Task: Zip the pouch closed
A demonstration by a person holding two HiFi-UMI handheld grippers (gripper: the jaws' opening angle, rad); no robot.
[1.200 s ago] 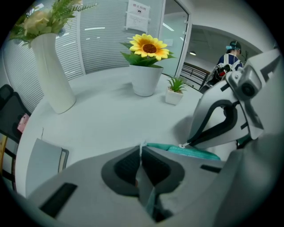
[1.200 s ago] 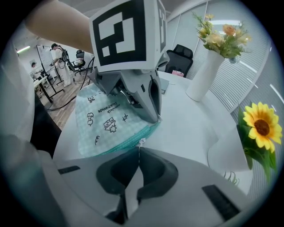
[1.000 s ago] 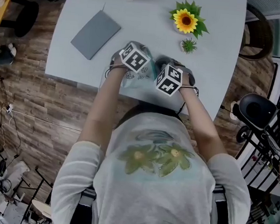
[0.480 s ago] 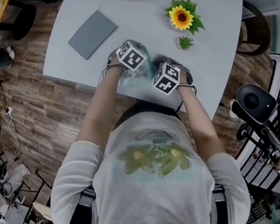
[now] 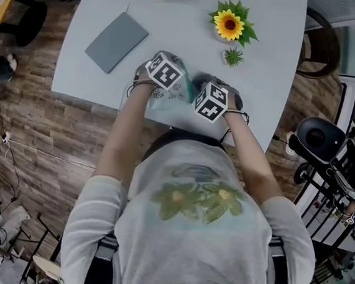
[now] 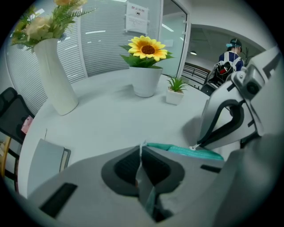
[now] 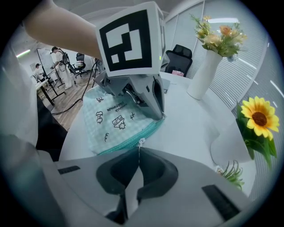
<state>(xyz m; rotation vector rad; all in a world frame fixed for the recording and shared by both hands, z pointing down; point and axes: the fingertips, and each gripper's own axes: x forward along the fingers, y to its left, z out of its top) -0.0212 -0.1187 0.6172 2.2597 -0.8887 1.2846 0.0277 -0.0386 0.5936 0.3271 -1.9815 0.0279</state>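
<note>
A pale mint checked pouch [image 7: 114, 120] with small printed drawings and a teal zipper edge [image 6: 186, 151] lies near the front edge of the white table [image 5: 176, 26]. It shows between the two marker cubes in the head view as the pouch [image 5: 169, 98]. My left gripper [image 6: 141, 150] is shut on the fabric at one end of the zipper line. My right gripper [image 7: 138, 153] is shut on the small white zipper pull [image 7: 141, 142], a short way along the teal edge from the left one. Both point steeply down, close together.
A grey notebook [image 5: 115, 42] lies at the table's left. A potted sunflower [image 5: 229, 26] and a small green plant [image 5: 234, 56] stand at the back right. A tall white vase [image 6: 55, 80] stands at the back. The table's front edge [image 5: 106, 105] is just behind the pouch.
</note>
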